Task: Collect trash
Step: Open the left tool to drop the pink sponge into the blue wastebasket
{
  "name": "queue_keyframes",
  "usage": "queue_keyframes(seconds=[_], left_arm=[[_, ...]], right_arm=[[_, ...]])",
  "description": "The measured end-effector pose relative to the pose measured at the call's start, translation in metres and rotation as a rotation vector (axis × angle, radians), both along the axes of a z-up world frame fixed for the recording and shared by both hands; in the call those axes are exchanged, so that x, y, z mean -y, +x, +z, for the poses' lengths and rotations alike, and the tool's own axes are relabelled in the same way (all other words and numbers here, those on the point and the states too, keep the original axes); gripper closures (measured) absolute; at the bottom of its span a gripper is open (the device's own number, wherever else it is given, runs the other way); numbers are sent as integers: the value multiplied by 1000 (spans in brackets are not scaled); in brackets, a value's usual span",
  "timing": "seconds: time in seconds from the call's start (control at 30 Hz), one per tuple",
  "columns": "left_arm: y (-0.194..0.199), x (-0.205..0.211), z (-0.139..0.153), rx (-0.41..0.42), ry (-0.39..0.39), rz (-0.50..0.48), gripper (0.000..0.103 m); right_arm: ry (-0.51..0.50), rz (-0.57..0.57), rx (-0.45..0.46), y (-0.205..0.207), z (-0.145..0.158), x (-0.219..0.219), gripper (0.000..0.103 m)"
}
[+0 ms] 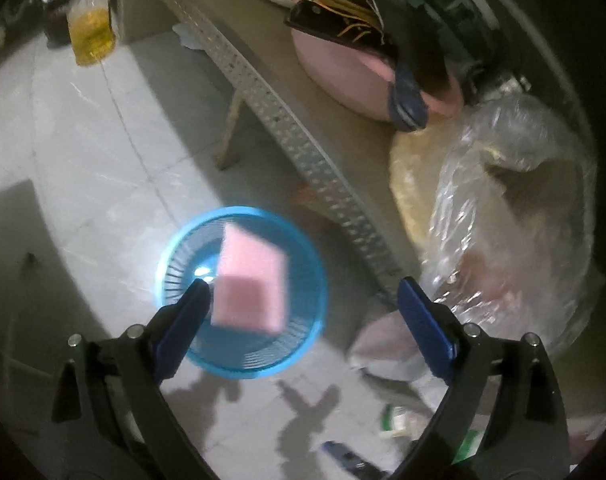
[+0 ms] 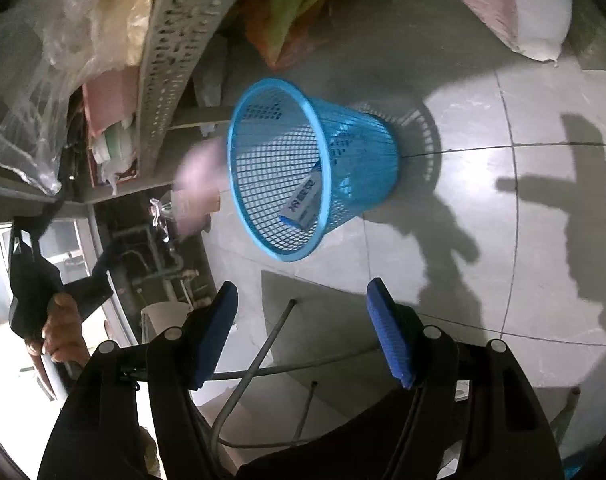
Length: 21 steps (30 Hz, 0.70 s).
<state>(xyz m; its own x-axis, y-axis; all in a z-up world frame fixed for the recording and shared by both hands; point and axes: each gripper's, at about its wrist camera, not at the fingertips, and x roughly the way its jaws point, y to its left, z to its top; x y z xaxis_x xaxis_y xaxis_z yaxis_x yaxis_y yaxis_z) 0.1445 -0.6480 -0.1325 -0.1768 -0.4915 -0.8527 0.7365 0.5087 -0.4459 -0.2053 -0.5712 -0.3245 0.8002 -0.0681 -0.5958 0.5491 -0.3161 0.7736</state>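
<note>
The small box (image 2: 303, 204) lying in the blue basket (image 2: 279, 168) carries blue print too blurred to read. Only the right wrist view shows that box, and a hand (image 2: 63, 332) on the other tool's grip. The left wrist view alone shows a bottle (image 1: 91, 28) of yellow liquid at the floor's far left, and a pink block (image 1: 249, 280), blurred, over the basket's (image 1: 175, 248) mouth. The left gripper (image 1: 303, 316) stands wide apart, pads clear of the block. The right gripper (image 2: 303, 332) is apart and empty.

Ahead of the spread, empty right gripper (image 2: 303, 330) stands a blue basket (image 2: 303, 168) on the floor (image 2: 483, 100), a small box (image 2: 303, 204) inside it.
</note>
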Motion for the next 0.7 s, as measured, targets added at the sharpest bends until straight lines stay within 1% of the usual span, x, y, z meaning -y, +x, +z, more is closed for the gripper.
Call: queue_keyframes(seconds=[0.07,0.13,0.27,0.33,0.4,0.43,0.53,0.57,0.6,0.63,0.67,0.7], left_arm=[[-3,0,-3,-6,-8,0,12],[-7,-5,0,7,-22,-1,12],[-10,-23,21,38,-69,-23,12],[-13,-34,37,52,-105,-38,12],[-18,-54,61,91,-148,-67,12],[-21,-68,77,122,-180,-81,12],[-31,-105,112,190,-237,-118,12],[-36,-126,128,235,-244,-126,12],[-40,-143,139,250,-251,-129,12],[-41,-153,145,247,-256,-131,12],[-44,-172,153,241,-251,-124,12],[-47,-190,158,228,-252,-115,12]], right_arm=[[-1,-1,-5,-2,-1,-1,38],[-9,3,-11,-1,0,-1,38],[-39,27,-32,5,6,-3,38],[-58,48,-50,9,10,-5,38],[-93,85,-90,13,18,-10,38],[-110,106,-114,16,21,-12,38],[-168,189,-206,24,36,-24,37],[-197,219,-236,27,43,-30,36],[-230,252,-268,30,52,-35,32],[-253,272,-292,31,58,-39,30],[-297,303,-329,32,69,-45,30],[-332,323,-354,34,78,-50,26]])
